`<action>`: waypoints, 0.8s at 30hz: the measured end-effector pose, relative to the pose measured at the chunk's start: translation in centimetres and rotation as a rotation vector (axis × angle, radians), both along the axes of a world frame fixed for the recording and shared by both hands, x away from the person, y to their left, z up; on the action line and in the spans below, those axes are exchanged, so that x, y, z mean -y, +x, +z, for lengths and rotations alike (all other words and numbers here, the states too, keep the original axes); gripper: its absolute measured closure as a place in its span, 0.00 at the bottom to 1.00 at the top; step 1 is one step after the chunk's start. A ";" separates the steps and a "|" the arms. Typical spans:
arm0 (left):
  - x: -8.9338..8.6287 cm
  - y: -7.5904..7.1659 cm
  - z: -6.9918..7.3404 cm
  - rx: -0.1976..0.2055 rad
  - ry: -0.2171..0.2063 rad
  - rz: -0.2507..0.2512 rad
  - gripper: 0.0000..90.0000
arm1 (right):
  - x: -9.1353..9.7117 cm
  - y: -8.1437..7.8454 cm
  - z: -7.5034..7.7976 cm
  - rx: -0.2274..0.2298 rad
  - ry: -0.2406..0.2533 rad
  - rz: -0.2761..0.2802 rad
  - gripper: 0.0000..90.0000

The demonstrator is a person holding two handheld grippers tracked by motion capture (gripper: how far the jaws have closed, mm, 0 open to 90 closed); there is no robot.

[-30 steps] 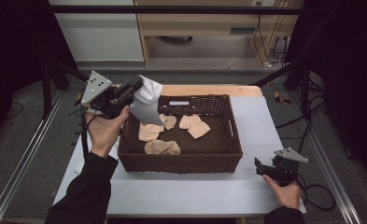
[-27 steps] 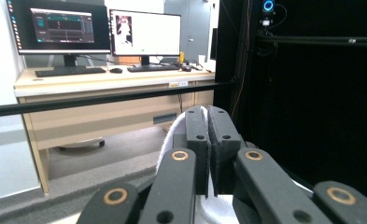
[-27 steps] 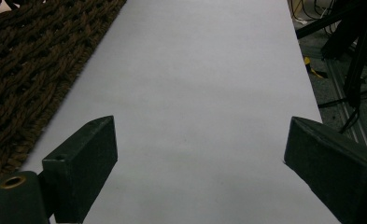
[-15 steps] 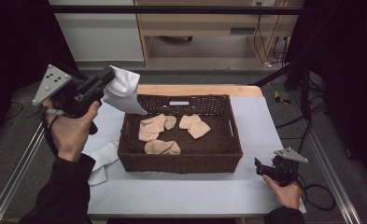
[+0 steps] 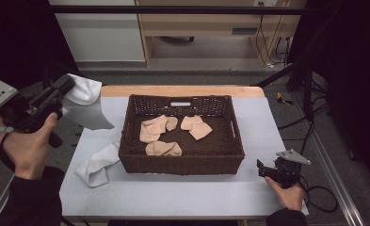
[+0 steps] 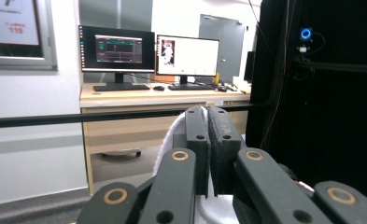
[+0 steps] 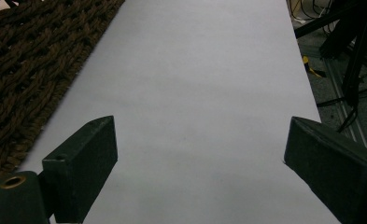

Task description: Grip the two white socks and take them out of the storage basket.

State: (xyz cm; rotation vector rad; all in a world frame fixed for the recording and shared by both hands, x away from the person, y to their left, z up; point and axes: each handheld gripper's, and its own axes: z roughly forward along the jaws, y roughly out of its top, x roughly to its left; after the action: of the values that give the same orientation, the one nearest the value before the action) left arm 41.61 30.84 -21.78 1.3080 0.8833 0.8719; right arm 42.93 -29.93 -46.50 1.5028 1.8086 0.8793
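The white sock (image 5: 84, 92) hangs pinched in my left tongs (image 5: 66, 87), lifted off the desk's (image 5: 267, 122) left edge, well left of the basket (image 5: 181, 165). My right tongs (image 7: 197, 172) rest spread on the desk, just beside the basket's near right corner.

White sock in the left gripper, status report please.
Left gripper shut on white sock, held up off the table's left edge. Right gripper open, resting by the basket. Second white sock lies left of basket. Nothing obstructing.
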 end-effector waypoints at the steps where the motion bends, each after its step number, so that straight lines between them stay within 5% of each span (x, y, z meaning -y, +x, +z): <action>1: -0.3 -0.1 -0.3 -0.005 0.000 0.005 0.96 | 0.0 0.0 0.0 0.000 -0.003 0.002 0.11; 14: -3.3 0.1 -8.3 -0.172 -0.028 0.015 0.96 | -0.1 0.0 0.0 -0.007 -0.001 0.001 0.11; 24: -3.2 1.0 -15.0 -0.358 0.056 0.031 0.96 | 0.0 0.0 -0.1 -0.008 -0.001 0.004 0.11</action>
State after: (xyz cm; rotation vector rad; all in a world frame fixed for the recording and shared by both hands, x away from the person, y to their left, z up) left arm 42.64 34.02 -36.73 1.5308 1.1666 0.7003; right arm 42.91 -29.88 -46.55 1.5039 1.8184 0.8752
